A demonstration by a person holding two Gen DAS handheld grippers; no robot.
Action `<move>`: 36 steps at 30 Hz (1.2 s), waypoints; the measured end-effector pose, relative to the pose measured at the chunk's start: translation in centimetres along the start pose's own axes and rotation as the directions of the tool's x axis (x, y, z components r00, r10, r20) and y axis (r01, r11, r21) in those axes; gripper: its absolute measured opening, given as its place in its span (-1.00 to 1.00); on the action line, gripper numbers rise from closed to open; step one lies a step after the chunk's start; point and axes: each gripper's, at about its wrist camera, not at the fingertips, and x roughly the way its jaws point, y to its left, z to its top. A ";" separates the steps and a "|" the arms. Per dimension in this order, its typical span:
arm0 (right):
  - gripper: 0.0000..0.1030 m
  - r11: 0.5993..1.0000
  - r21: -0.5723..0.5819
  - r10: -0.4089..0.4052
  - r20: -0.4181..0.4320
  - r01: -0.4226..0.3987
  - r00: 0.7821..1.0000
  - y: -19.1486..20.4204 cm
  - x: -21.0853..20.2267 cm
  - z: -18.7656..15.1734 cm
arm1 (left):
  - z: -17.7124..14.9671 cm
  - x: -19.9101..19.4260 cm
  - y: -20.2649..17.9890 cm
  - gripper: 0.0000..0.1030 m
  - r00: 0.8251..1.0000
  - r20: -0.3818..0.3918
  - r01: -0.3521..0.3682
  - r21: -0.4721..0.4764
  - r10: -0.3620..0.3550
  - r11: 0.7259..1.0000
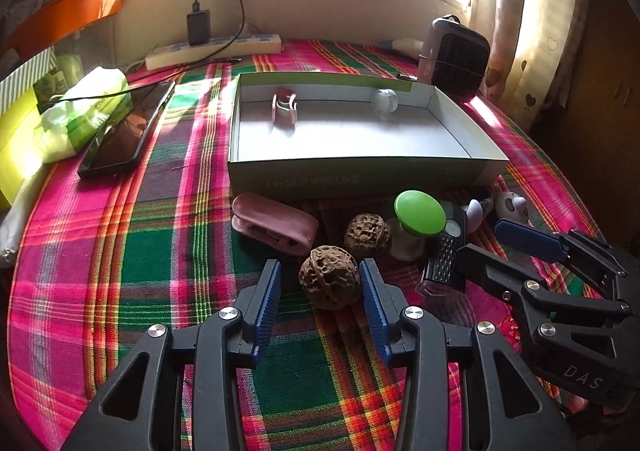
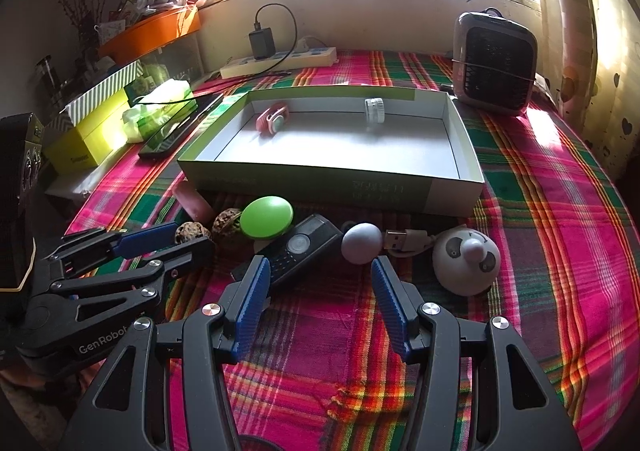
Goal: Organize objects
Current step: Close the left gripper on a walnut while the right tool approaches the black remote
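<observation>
Two wrinkled brown walnuts (image 1: 329,277) (image 1: 367,236) lie at six o'clock of the shallow white cardboard box (image 1: 360,167), which holds two small items; the nearer sits between the spread left gripper (image 1: 320,283); right gripper (image 2: 316,283) spread, empty.

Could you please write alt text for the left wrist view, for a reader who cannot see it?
The open left gripper straddles a walnut on a plaid cloth, its pads not yet touching. Behind lie a second walnut, a pink case and a green knob, before an open box. The right gripper is at right.
</observation>
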 end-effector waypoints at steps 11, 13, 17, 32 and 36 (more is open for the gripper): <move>0.05 1.000 -0.014 -0.003 -0.004 0.003 1.000 0.9 -0.2 0.1 | 0.5 0.3 0.9 -0.38 1.000 0.006 0.020 -0.033 -0.020 0.999; 0.05 1.000 -0.014 -0.007 -0.005 0.007 1.000 1.0 -0.2 0.2 | 0.4 0.3 1.2 -0.44 1.000 0.008 0.015 -0.046 -0.014 0.999; 0.05 1.000 -0.001 0.004 -0.012 -0.004 1.000 1.3 -0.1 0.2 | 0.3 0.1 1.5 -0.44 1.000 0.012 0.005 -0.052 -0.004 0.999; 0.10 0.999 -0.013 -0.052 -0.054 0.052 0.997 2.7 1.8 0.1 | -0.2 -0.3 2.1 -0.44 1.000 0.014 -0.006 -0.060 0.007 0.998; 0.13 0.996 -0.004 -0.084 -0.055 0.084 0.995 2.1 1.4 0.0 | -0.2 -0.3 2.1 -0.44 1.000 0.014 -0.007 -0.060 0.008 0.998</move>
